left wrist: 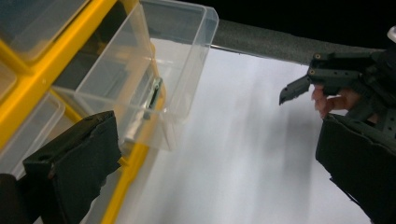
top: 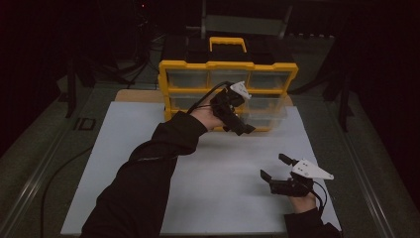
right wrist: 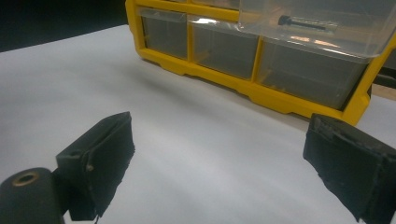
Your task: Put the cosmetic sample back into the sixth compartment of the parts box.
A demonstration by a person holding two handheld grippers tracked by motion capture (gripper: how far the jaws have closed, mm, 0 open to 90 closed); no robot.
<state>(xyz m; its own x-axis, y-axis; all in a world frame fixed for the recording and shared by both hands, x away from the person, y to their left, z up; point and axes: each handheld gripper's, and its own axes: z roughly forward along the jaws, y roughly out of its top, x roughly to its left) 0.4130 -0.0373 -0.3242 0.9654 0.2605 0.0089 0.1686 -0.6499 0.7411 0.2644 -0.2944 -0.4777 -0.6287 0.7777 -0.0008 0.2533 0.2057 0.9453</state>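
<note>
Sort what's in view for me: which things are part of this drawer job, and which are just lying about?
In the job:
- yellow drawer organiser
- clear drawer pulled out of it, with a dark bolt inside
- left tongs at that drawer
- right tongs, open, hovering over the white board

Lying about:
- black cable beside the board
- dark stands at the back

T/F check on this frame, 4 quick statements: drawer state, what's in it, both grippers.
1. One clear drawer of the yellow organizer is pulled out. True.
2. A dark screw lies in that drawer. True.
3. The right gripper is shut on the screw. False: it is open, over the white board, holding nothing.
4. The left gripper rests at the table's near edge. False: it is up by the organizer.
</note>
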